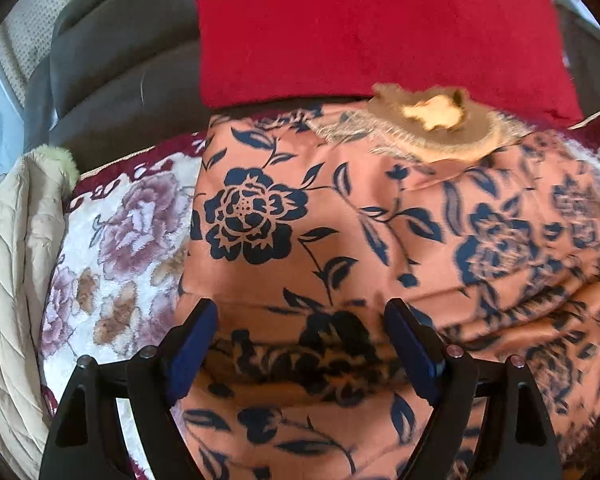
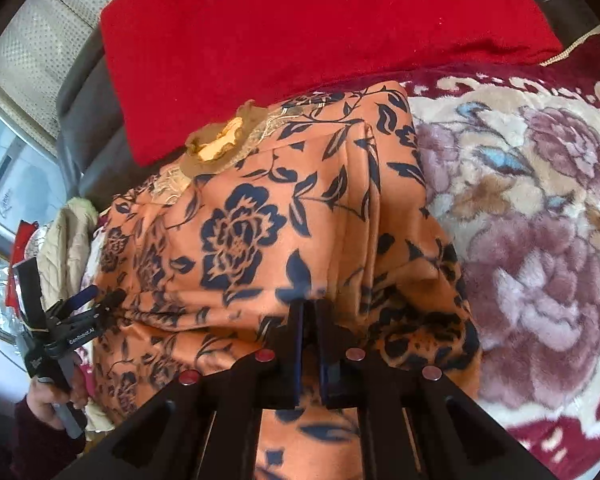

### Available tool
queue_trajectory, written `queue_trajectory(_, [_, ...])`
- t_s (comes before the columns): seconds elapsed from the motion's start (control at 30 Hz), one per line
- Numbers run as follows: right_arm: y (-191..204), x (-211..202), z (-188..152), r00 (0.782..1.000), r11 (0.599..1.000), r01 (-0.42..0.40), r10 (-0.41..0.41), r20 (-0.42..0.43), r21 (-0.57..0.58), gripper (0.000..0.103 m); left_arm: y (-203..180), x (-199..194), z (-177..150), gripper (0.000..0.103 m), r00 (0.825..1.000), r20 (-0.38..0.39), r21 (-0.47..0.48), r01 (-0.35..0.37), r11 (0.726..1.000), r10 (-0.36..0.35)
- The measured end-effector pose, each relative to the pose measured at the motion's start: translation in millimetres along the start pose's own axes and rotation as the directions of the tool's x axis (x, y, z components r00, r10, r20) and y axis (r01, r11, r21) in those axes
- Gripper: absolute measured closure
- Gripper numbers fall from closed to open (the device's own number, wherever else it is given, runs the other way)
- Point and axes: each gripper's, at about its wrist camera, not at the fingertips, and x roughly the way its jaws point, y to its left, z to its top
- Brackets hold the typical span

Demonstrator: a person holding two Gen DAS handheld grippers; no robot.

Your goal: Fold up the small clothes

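An orange garment with dark blue flowers [image 1: 340, 240] lies partly folded on a plush floral blanket [image 1: 132, 224]. Its tan lace neckline [image 1: 432, 120] points toward a red cushion. My left gripper [image 1: 300, 312] is open, its fingers spread over the garment's near part. In the right wrist view the garment [image 2: 260, 220] fills the middle. My right gripper [image 2: 308, 304] is shut on a fold of the garment's near edge and lifts it. The left gripper [image 2: 100, 296] shows at the garment's left edge, held by a hand.
A red cushion [image 1: 360, 28] leans on a grey sofa back [image 1: 120, 60] behind the garment. A beige quilted item [image 1: 12, 280] lies at the left. The floral blanket [image 2: 540, 220] spreads to the right of the garment.
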Motion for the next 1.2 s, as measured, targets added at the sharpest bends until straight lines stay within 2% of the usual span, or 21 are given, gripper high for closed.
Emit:
queue_trajectory(0.17, [1.0, -36.1, -19.9, 0.999, 0.998, -0.043, 0.044, 0.029, -0.05, 0.094, 13.5, -40.7, -29.7, 0.017, 0.998, 0.035, 0.018, 0.055, 0.998, -0.056])
queue_trajectory(0.27, [-0.5, -49.9, -37.2, 0.997, 0.995, -0.068, 0.069, 0.021, -0.068, 0.094, 39.5, -57.4, -58.6, 0.017, 0.996, 0.035, -0.018, 0.088, 0.996, -0.088])
queue_trajectory(0.47, [-25.1, -70.6, -88.6, 0.996, 0.995, -0.088, 0.086, -0.032, -0.045, 0.094, 95.5, -73.8, -133.5, 0.017, 0.989, -0.032, -0.137, 0.136, 0.981, -0.142])
queue_trajectory(0.57, [-43.6, -75.1, -117.6, 0.995, 0.996, -0.089, 0.089, -0.055, -0.002, 0.094, 108.0, -71.8, -168.7, 0.017, 0.977, -0.091, -0.183, 0.172, 0.968, -0.191])
queue_trajectory(0.7, [-61.8, -75.9, -144.5, 0.989, 0.99, -0.13, 0.133, -0.062, 0.063, 0.094, 111.2, -65.9, -197.5, 0.017, 0.968, -0.13, -0.223, 0.181, 0.958, -0.213])
queue_trajectory(0.8, [-69.4, -75.8, -157.0, 0.983, 0.981, -0.163, 0.17, -0.068, 0.102, 0.094, 105.2, -58.0, -208.3, 0.017, 0.971, -0.139, -0.208, 0.164, 0.964, -0.195])
queue_trajectory(0.97, [-72.9, -78.0, -170.0, 0.979, 0.977, -0.18, 0.189, -0.076, 0.115, 0.093, 88.3, -48.6, -221.4, 0.017, 0.968, -0.145, -0.162, 0.183, 0.97, -0.207])
queue_trajectory(1.07, [-77.1, -77.8, -176.9, 0.973, 0.968, -0.207, 0.22, -0.075, 0.144, 0.093, 82.4, -40.4, -229.5, 0.017, 0.954, -0.181, -0.154, 0.214, 0.965, -0.24])
queue_trajectory(1.1, [-80.6, -78.5, -178.8, 0.972, 0.966, -0.212, 0.225, -0.074, 0.151, 0.09, 80.3, -35.9, -232.2, 0.017, 0.947, -0.207, -0.151, 0.215, 0.965, -0.244])
queue_trajectory(1.17, [-85.0, -76.8, -185.4, 0.965, 0.956, -0.233, 0.25, -0.081, 0.181, 0.06, 80.7, -30.6, -234.7, 0.017, 0.946, -0.223, -0.153, 0.206, 0.967, -0.236])
queue_trajectory(1.2, [-87.1, -76.1, -187.9, 0.962, 0.95, -0.241, 0.261, -0.08, 0.2, 0.024, 81.1, -27.8, -235.3, 0.017, 0.945, -0.227, -0.162, 0.203, 0.966, -0.237])
